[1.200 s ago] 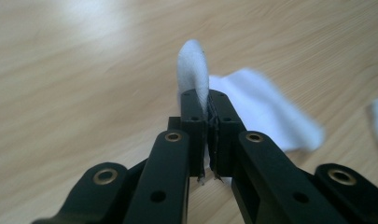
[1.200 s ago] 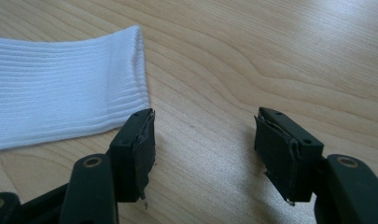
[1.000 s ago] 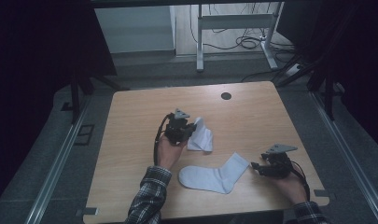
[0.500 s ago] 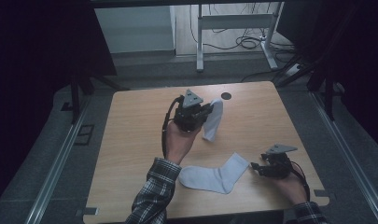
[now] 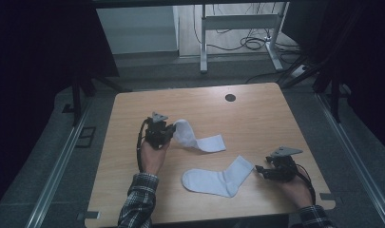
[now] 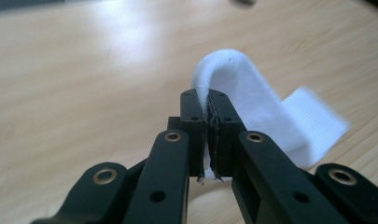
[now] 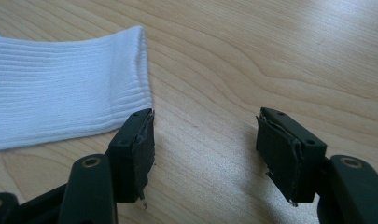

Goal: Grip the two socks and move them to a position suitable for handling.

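Two white socks lie on the wooden table (image 5: 256, 114). My left gripper (image 5: 171, 130) is shut on one end of the first sock (image 5: 199, 140), which arches up from the jaws and trails to the right onto the table. Seen from the left gripper view, the sock (image 6: 252, 98) is pinched between the pads. The second sock (image 5: 218, 178) lies flat near the front edge. My right gripper (image 5: 259, 170) stands open just right of its cuff (image 7: 126, 74), with only bare wood between the jaws (image 7: 205, 154).
A dark round hole (image 5: 230, 98) sits in the table near its far edge. Beyond the table stand a metal desk frame (image 5: 237, 28) and loose cables (image 5: 256, 42) on the floor. Metal rails (image 5: 62, 156) run along both sides.
My left gripper carried its sock up and toward the far side, then came back down and to the left, laying the sock out to the right. The right gripper has stayed in place.
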A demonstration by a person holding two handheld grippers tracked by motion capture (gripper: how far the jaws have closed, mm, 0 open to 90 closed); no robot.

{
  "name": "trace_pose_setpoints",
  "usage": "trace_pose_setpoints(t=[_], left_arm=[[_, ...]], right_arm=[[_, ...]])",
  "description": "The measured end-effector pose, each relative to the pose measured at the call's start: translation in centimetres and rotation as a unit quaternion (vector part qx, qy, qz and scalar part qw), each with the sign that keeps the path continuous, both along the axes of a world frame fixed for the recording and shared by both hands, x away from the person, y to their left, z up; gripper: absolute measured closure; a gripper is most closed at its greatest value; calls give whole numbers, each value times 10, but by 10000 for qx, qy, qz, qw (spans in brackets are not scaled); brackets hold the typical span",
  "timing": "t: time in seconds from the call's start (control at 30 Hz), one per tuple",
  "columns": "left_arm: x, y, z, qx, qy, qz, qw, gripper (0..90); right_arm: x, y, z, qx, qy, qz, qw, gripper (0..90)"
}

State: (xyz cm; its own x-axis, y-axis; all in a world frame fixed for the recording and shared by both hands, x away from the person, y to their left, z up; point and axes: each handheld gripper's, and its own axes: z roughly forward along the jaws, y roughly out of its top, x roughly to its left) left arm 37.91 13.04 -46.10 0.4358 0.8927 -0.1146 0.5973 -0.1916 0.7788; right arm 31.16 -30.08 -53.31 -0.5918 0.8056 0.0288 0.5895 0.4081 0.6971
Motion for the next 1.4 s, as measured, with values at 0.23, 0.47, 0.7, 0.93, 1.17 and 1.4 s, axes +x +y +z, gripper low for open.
trace_pose_setpoints(t=[0.23,0.47,0.7,0.93,1.17,1.4], left_arm=[[-8,18,-37,24,339,148,9993,852],[-13,28,-55,16,523,166,9985,814],[-16,33,-63,129,514,198,9984,618],[-16,35,-64,38,334,189,9993,492],[-9,34,-62,-25,220,212,9995,460],[2,26,-65,41,206,254,9995,445]], right_arm=[[0,1,0,-15,18,-19,10000,367],[1,1,12,125,41,-130,9998,463],[8,19,26,367,33,132,9992,557],[27,55,34,347,34,502,9981,646],[51,92,28,295,154,760,9966,722],[70,115,14,109,58,715,9974,689]])
